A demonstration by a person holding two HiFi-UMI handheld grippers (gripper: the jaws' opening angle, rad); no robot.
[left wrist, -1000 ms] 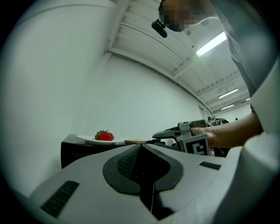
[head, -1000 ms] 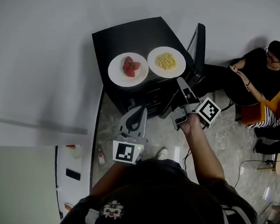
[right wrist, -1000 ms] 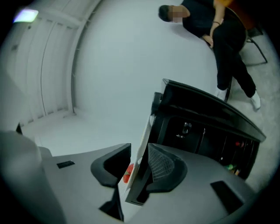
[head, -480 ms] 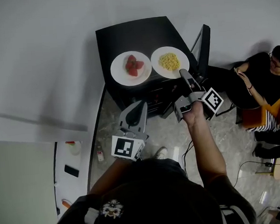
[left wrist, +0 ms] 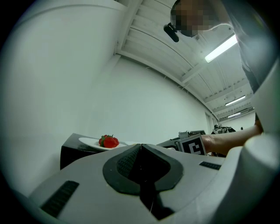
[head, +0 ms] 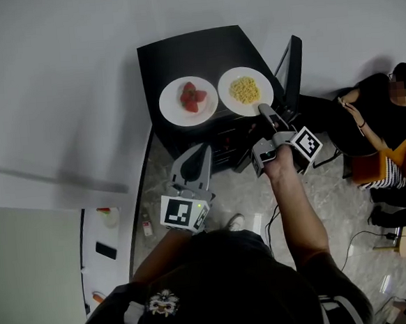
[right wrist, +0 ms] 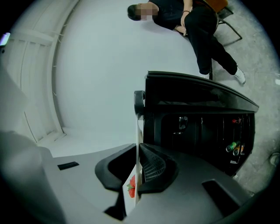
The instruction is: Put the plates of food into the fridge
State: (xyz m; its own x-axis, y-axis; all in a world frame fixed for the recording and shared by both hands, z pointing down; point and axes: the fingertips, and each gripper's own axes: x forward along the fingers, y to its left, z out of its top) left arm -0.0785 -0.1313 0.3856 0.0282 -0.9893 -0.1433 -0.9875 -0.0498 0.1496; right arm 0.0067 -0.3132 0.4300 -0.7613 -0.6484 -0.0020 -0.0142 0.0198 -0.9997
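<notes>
Clamping down now: right gripper (head: 262,110) jaws just been closing on near rim of noodle plate (head: 235,110), thin white edge pinched in its grip. Plate sits on top of black fridge (head: 180,55), right of strawberry plate (head: 174,111); fridge door (head: 291,67) open on right. Left gripper (head: 203,149) jaws pressed together, nothing in them, hanging near fridge front. Guessing ceramic: stiff, smooth, slippery, breakable, and loose food slides if tipped. Rim is only sensible hold; keep level, maybe support far side too.
</notes>
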